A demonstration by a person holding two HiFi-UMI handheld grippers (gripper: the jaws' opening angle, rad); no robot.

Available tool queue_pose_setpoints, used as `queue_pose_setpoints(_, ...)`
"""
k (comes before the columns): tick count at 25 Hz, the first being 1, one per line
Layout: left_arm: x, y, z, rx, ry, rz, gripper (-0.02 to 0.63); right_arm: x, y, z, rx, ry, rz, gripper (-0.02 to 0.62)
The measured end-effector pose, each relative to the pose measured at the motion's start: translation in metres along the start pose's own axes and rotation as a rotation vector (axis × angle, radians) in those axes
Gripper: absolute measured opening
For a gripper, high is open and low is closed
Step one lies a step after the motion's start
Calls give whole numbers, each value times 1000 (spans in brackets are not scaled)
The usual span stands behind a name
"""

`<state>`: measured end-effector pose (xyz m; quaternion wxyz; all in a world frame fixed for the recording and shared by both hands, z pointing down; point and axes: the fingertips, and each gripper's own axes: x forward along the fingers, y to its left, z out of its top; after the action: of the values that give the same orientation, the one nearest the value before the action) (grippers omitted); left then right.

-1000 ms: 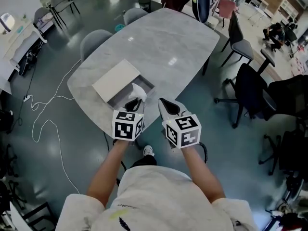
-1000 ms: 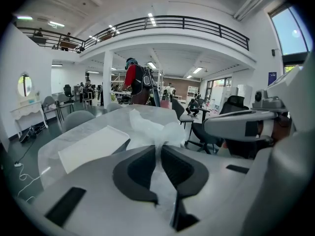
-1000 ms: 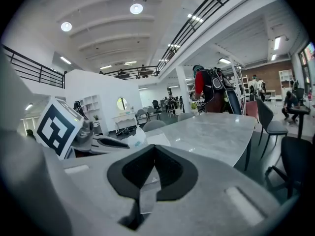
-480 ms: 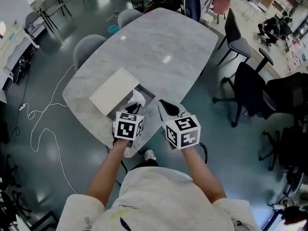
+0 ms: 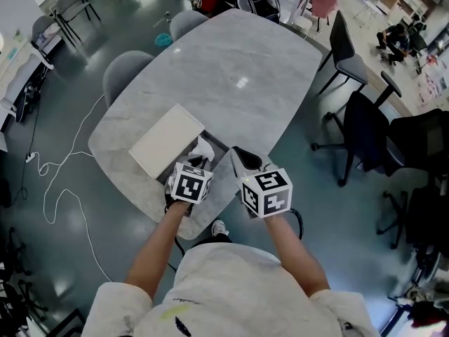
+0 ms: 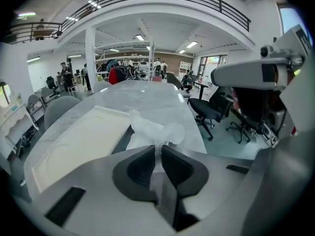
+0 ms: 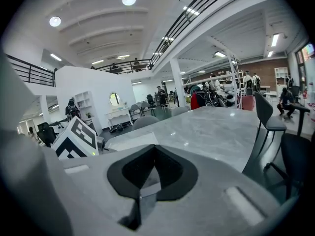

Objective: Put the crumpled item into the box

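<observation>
The crumpled white item is pinched in my left gripper, which is shut on it just over the open part of the box. In the left gripper view the crumpled item bulges out beyond the closed jaws of the left gripper, with the box's dark opening under it. The box's white lid covers its left part. My right gripper hovers to the right of the box; in its own view the right gripper is shut with nothing in it.
The box sits near the front left edge of a grey marble table. Grey chairs stand at the table's left, black office chairs at its right. A white cable trails on the floor.
My left gripper has crept slightly forward and lower over the box opening with the crumpled item in it. The right gripper has stayed in place.
</observation>
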<state>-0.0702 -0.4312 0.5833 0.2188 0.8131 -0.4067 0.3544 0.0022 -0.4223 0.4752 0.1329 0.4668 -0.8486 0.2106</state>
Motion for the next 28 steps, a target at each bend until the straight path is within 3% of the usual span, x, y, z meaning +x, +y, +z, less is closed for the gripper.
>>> queue_pose_setpoints(7, 17, 3, -5, 53, 56, -13, 38, 9, -7, -4, 19, 25, -23, 5)
queue_pose_setpoints(14, 21, 0, 0, 77, 50, -25, 38, 9, -16, -4, 32, 27, -34, 5)
queue_pose_setpoints(22, 14, 5, 7, 61, 9, -21, 38, 10, -14, -7, 34, 24, -30, 5)
queue_pose_setpoints(28, -15, -2, 26, 25, -86, -6, 38, 0, -4, -4, 16, -2, -11, 5)
